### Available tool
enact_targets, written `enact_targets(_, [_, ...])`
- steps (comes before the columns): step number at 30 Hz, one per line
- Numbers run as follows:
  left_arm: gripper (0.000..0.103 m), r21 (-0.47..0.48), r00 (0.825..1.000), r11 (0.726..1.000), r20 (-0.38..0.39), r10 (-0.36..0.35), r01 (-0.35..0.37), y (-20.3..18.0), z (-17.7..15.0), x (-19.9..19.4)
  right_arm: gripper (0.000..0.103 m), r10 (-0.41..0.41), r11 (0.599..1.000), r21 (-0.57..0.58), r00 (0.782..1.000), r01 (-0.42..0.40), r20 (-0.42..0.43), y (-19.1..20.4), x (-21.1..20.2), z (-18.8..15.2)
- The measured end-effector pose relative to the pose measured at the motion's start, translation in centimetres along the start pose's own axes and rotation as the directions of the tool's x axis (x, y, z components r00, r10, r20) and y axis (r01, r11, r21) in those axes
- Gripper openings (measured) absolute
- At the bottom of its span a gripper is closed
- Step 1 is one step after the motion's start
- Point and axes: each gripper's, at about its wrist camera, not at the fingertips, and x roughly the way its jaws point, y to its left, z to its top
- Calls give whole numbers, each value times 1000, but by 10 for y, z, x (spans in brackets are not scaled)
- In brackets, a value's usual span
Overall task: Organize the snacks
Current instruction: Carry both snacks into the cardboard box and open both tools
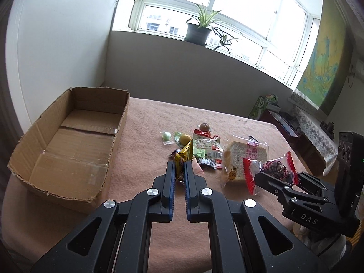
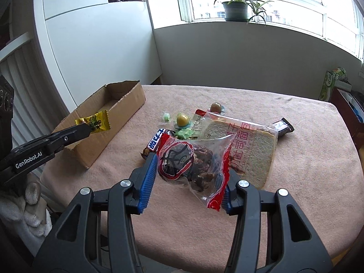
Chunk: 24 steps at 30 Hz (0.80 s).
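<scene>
My left gripper [image 1: 179, 167] is shut on a small yellow candy wrapper [image 1: 184, 155] and holds it above the pink tablecloth, right of the open cardboard box [image 1: 68, 141]. In the right wrist view the same candy [image 2: 95, 122] hangs in front of the box [image 2: 127, 104]. My right gripper [image 2: 191, 175] is shut on a clear red-edged bag of dark snacks [image 2: 191, 163], lifted over the snack pile. It also shows in the left wrist view [image 1: 270, 170]. A bagged bread slice [image 2: 245, 145] and several small candies [image 2: 182, 120] lie on the cloth.
The cardboard box holds nothing that I can see. A dark chocolate bar [image 2: 282, 127] lies at the pile's right. A white cabinet [image 2: 95, 45] stands behind the box. A potted plant [image 1: 198, 30] sits on the windowsill. Low furniture [image 1: 284, 122] stands right of the table.
</scene>
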Motion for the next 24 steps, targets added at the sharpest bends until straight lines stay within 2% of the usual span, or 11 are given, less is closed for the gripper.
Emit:
enact_targets(9, [6,-74,989,989,62,136,-132,63,11,-23,51,93,991,-96,996,-93,1,64,36,38])
enact_targets(16, [6,-136,972,967,61,225,-216,109,13,-28,51,160,977,-140,987,-162,-24,114,65,51])
enact_targets(24, [6,-186,964,951,53,260,-246,136,11,-27,52,204,959,-186,977,-213,-65,154,91,46])
